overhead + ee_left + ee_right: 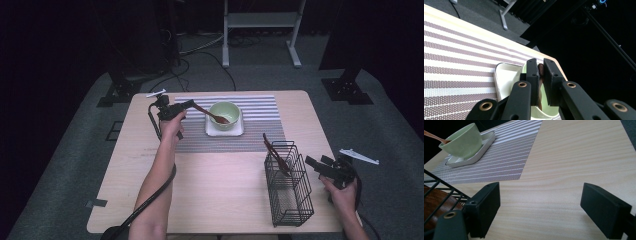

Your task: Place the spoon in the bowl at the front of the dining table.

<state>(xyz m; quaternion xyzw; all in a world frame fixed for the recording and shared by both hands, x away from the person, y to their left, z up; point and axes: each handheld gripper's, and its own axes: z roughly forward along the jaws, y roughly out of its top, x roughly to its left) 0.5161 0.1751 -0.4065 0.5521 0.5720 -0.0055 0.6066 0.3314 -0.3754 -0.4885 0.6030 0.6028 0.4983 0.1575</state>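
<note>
Wooden and dark brown, the spoon (212, 115) I hold slants from my left claw (191, 104) down into the pale green bowl (224, 115), its head resting inside the bowl. That bowl sits on a white square dish (239, 131), which lies on a striped mat (260, 107) toward the 12 o'clock side of the pale wood worktop (220, 190). My left claw is clamped on the spoon's handle, at about 9 o'clock from the bowl. Toward 4 o'clock from the bowl stands a black wire basket (289, 187) with a second dark wooden utensil (276, 154) leaning up out of it; it lies between the bowl and my right claw (315, 164), whose jaws stand wide apart over bare wood at the worktop's 3 o'clock edge. The left gripper view shows the grip up close, a sliver of brown handle (540, 71) pinched between the black pads above the bowl's rim (524, 68). The right gripper view gives the bowl (464, 142) from the side, with the spoon's handle (434, 137) rising over its rim at 10 o'clock and the basket's wires (441, 188) at 8 o'clock.
</note>
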